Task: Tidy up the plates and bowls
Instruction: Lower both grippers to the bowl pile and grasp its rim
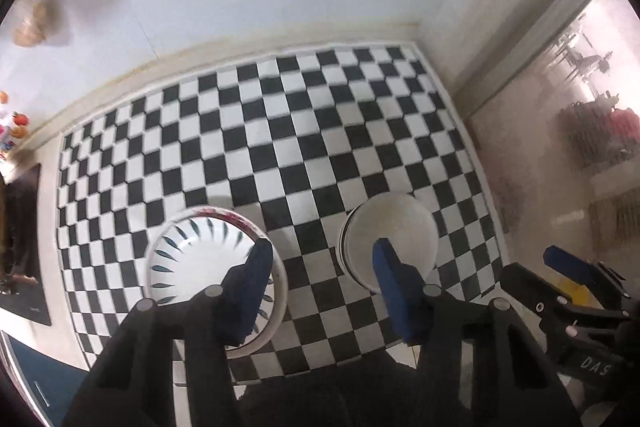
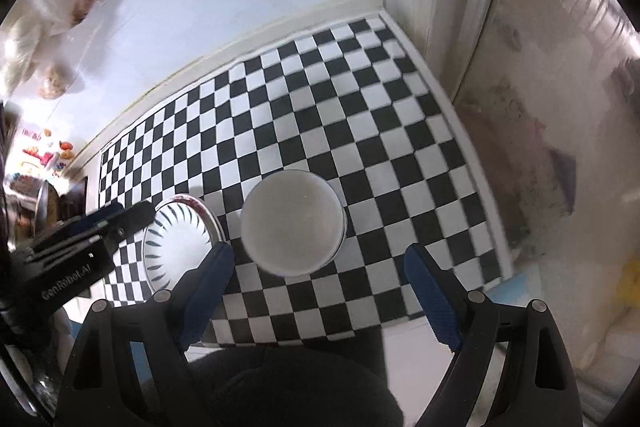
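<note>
- The left gripper (image 1: 320, 259) is hovering over the checkered mat (image 1: 280, 131) with its jaws spread apart and holding nothing; the patterned bowl (image 1: 200, 259) is sitting at about 8 o'clock in the left wrist view, partly under the left finger.
- The right gripper (image 2: 320, 267) is hanging above the plain white bowl (image 2: 292, 223), jaws wide open and empty, the bowl lying between the blue pads (image 2: 430, 291) but below them.
- The two bowls are resting near each other on the mat, apart, not stacked.
- To do this step well, I judge each gripper should be coming down straight on one rim edge, one pad inside and one outside the wall, closing gently so the smooth ceramic is not slipping or tipping.
- Keeping the two grippers apart seems wise, since they are working close together.
- Readable writing: "GenRobot.AI" on the left gripper's body in the right wrist view, and "DAS" on the right gripper's body in the left wrist view.
- No label is showing on either bowl.
</note>
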`<state>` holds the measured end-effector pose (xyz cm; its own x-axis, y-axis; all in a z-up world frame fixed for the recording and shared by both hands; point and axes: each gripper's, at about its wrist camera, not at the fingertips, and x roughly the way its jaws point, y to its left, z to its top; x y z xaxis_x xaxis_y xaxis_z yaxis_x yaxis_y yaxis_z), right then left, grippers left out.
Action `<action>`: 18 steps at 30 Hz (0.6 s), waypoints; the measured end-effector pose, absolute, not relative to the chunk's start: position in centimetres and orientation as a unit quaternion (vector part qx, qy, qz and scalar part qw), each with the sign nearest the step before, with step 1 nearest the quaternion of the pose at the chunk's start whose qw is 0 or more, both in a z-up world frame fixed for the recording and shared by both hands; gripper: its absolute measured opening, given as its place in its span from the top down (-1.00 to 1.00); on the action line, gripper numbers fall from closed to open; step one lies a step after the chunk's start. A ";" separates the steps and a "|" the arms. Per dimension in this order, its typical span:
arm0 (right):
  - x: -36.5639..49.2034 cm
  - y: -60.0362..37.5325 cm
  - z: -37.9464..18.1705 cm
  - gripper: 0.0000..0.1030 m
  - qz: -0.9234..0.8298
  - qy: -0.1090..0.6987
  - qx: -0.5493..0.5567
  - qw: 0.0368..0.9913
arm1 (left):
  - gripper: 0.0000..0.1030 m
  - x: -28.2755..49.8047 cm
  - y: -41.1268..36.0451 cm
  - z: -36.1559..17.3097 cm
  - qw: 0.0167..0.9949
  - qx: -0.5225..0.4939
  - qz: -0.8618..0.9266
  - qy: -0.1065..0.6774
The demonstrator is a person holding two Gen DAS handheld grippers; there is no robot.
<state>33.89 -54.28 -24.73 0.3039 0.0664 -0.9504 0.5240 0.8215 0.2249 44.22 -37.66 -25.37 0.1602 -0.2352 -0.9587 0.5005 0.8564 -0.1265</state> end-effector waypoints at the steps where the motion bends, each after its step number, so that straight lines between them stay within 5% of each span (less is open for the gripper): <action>1: 34.2 -54.9 -26.0 -0.73 -0.146 0.574 0.274 0.758 | 0.05 44.6 -37.9 -26.4 0.747 0.107 -0.245 0.609; 18: 36.6 -59.6 -42.9 -0.71 -0.083 0.619 0.433 0.650 | 0.22 48.2 -41.6 -38.4 0.622 0.042 -0.260 0.737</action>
